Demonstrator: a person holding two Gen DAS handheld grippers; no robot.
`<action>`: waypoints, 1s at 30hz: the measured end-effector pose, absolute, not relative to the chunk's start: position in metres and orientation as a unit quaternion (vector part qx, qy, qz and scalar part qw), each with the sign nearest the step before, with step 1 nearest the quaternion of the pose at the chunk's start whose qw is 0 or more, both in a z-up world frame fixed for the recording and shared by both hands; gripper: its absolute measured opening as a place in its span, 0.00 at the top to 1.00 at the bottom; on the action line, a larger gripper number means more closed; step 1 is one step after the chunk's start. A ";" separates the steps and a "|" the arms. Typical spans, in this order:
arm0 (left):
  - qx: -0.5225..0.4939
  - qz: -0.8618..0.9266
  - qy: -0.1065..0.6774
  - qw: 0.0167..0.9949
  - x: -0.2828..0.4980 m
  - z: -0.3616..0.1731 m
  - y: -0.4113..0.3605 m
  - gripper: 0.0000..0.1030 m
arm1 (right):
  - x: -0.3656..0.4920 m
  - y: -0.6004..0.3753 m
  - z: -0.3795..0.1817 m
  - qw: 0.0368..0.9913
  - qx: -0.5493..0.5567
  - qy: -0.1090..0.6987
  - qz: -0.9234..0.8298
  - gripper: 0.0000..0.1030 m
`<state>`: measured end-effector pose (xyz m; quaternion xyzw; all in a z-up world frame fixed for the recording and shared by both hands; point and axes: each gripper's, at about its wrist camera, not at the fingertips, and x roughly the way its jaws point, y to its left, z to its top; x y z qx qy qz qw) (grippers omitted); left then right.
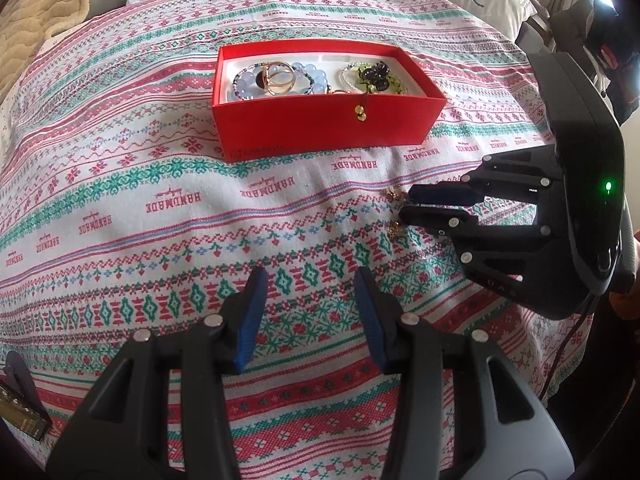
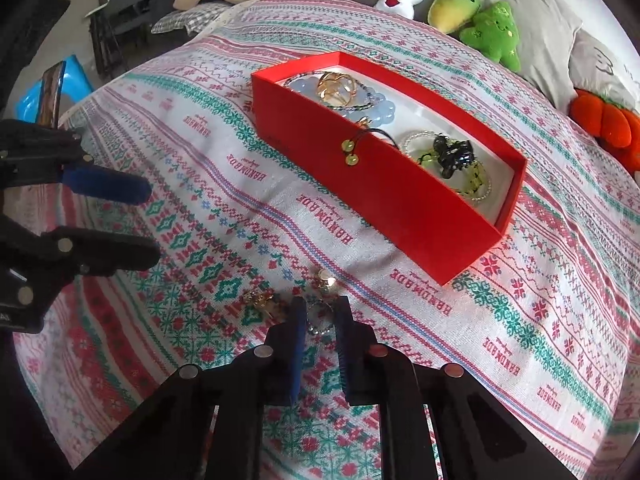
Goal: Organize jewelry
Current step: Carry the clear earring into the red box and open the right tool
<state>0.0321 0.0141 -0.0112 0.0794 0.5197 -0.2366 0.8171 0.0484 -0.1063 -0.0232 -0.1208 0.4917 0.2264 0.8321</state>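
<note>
- The right gripper [image 2: 320,316] points down at the patterned cloth [image 2: 520,340]; its blue-padded jaws stand close together with only a narrow gap, and a small beaded silver piece [image 2: 320,326] sits in that gap. Whether the pads actually press on it cannot be told.
- Just beyond the right fingertips lies a gold earring with a pale bead [image 2: 327,281], touching the cloth, and just to its left a second small gold piece [image 2: 260,300].
- In the left wrist view the right gripper [image 1: 404,204] lies low over the cloth on the right side, with bits of gold jewelry [image 1: 394,230] peeking out beside its tips.
- The left gripper [image 1: 310,300] hangs above bare cloth with its jaws spread and nothing between them; in the right wrist view it [image 2: 150,220] stands at the left edge, well apart from the loose pieces.
- The red box [image 1: 328,124] sits open on the cloth beyond both grippers. Inside lie a pale blue bead bracelet [image 1: 308,76], gold rings [image 1: 280,76] and a green bead bracelet with dark beads [image 1: 376,76].
- A dark cord with two yellow-green beads [image 1: 361,111] hangs over the box's near wall.
- Plush toys [image 2: 472,12] line the far edge of the cloth.
</note>
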 end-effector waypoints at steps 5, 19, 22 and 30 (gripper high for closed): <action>0.078 -0.237 0.517 0.819 0.034 -0.009 0.015 0.54 | 0.052 -0.118 -0.001 0.847 -0.097 0.474 0.219 0.86; 0.083 -0.240 0.518 0.817 0.038 -0.012 0.008 0.54 | 0.113 -0.162 0.027 0.880 0.004 0.449 0.155 0.85; 0.082 -0.241 0.516 0.818 0.038 -0.010 0.006 0.54 | 0.117 -0.164 0.021 0.875 0.011 0.459 0.155 0.84; 0.087 -0.256 0.506 0.819 0.036 -0.007 0.002 0.55 | 0.101 -0.174 0.033 0.878 0.026 0.447 0.166 0.44</action>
